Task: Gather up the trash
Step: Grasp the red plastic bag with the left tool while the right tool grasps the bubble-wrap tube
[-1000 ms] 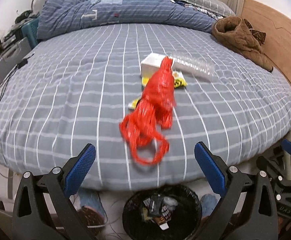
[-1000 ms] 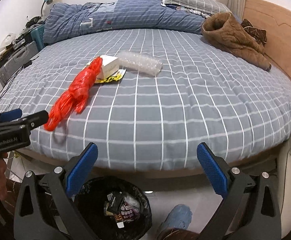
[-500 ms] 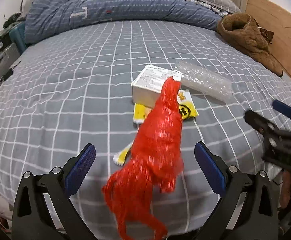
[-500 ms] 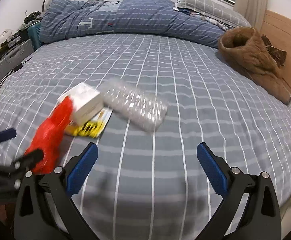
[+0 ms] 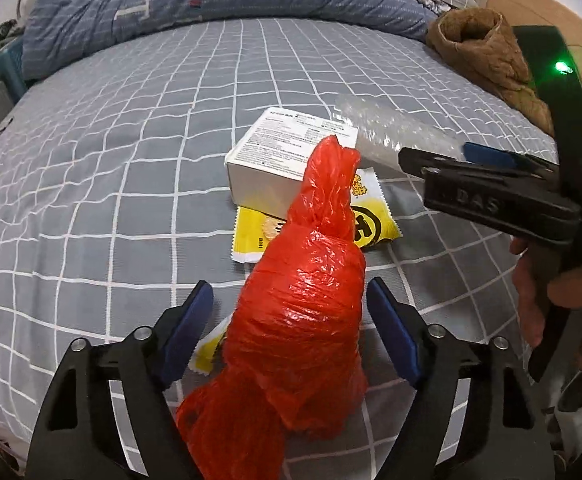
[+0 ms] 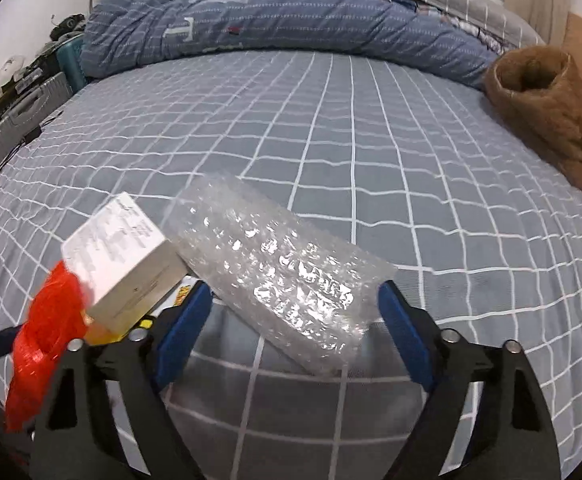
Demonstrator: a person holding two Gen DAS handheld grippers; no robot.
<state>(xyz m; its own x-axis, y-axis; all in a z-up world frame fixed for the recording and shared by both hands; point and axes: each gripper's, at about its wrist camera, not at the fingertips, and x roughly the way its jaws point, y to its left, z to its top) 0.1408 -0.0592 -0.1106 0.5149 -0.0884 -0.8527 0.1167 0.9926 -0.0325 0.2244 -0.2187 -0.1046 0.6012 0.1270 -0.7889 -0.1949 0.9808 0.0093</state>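
Near the bed's [image 5: 103, 184] front edge, the left tool [image 5: 289, 334] stands spread around the red bag [image 5: 303, 316]. Beside it lie the white box [image 5: 287, 160] and yellow wrapper [image 5: 371, 224]. The right tool [image 6: 293, 338], spread, straddles the bubble wrap [image 6: 279, 268]; open bedding lies beyond.

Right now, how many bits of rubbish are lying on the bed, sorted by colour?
Red: 1, the red plastic bag
White: 1, the white box
Yellow: 1, the yellow wrapper
Clear: 1, the bubble wrap roll
Total: 4
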